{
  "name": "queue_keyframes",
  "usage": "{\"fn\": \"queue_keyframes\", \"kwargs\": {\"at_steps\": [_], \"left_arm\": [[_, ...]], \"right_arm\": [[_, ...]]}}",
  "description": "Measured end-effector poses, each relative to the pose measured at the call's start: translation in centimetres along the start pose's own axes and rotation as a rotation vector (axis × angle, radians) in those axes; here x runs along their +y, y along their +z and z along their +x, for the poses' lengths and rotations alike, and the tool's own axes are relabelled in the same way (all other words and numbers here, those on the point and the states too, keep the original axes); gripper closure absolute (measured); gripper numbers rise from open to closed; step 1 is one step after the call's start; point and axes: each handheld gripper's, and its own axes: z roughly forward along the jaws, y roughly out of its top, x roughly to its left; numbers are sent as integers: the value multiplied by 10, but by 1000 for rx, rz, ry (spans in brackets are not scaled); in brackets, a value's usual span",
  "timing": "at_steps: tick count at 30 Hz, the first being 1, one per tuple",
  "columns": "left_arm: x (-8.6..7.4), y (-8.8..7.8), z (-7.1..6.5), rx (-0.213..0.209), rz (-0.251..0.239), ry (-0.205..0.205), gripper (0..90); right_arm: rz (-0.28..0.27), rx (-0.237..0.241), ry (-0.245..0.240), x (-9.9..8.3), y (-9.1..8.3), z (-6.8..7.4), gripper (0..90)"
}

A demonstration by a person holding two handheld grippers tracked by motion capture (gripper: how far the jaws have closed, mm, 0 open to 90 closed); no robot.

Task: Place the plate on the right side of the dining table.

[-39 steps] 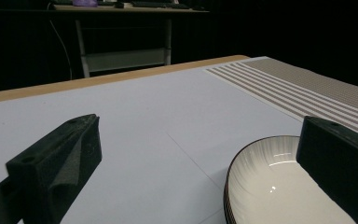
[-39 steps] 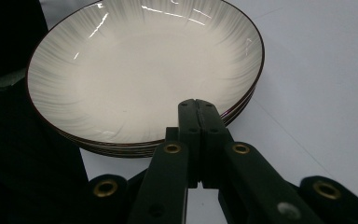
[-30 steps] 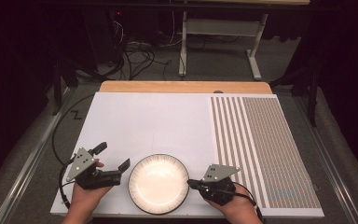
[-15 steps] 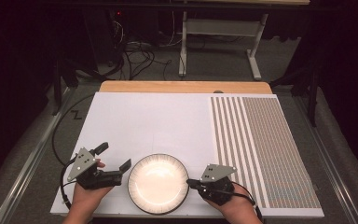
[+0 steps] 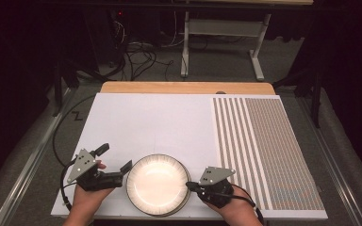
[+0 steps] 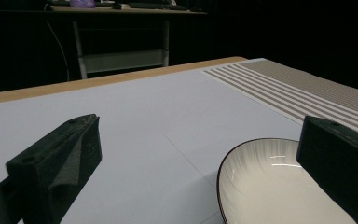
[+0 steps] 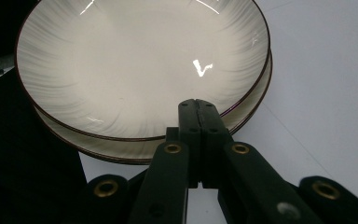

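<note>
While both my hands are keeping still as a second ago, nothing is changing. My left gripper (image 5: 116,157) is waiting with jaws wide apart beside the stacked plates (image 5: 158,183), and my right gripper (image 5: 189,185) is resting with jaws pressed together at their rim. The stack is sitting at the near edge of the table (image 5: 146,122), so I judge the lifting is not yet starting.

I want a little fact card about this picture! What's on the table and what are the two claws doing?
Things: two white plates with dark rims, stacked; top plate, bottom plate
Where: near edge of the white table sheet
Left claw: jaws wide open, beside the plates' left side, holding nothing
Right claw: jaws shut together, tips at the plates' rim on the right side
Also: striped mat on the table's right part
Hands: one behind each claw, at the table's near edge
</note>
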Motion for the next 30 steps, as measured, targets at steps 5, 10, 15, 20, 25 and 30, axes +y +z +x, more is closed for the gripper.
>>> {"fn": "queue_keyframes", "kwargs": {"at_steps": [5, 10, 15, 20, 25, 30], "left_arm": [[0, -1, 0, 0, -6, -1, 5], [1, -1, 1, -1, -8, -2, 5], [1, -2, 0, -3, -10, -3, 5], [1, -2, 1, -4, -10, -3, 5], [1, -1, 0, -7, -9, 0, 5], [1, -1, 0, -8, -9, 0, 5]], "right_arm": [[1, 3, 0, 2, 3, 1, 900], [1, 9, 2, 4, 7, 3, 900], [-2, 18, -2, 7, 12, 5, 900], [-2, 22, -3, 7, 13, 6, 900], [-7, 28, 3, 7, 13, 5, 900], [-7, 27, 2, 7, 13, 5, 900]]}}
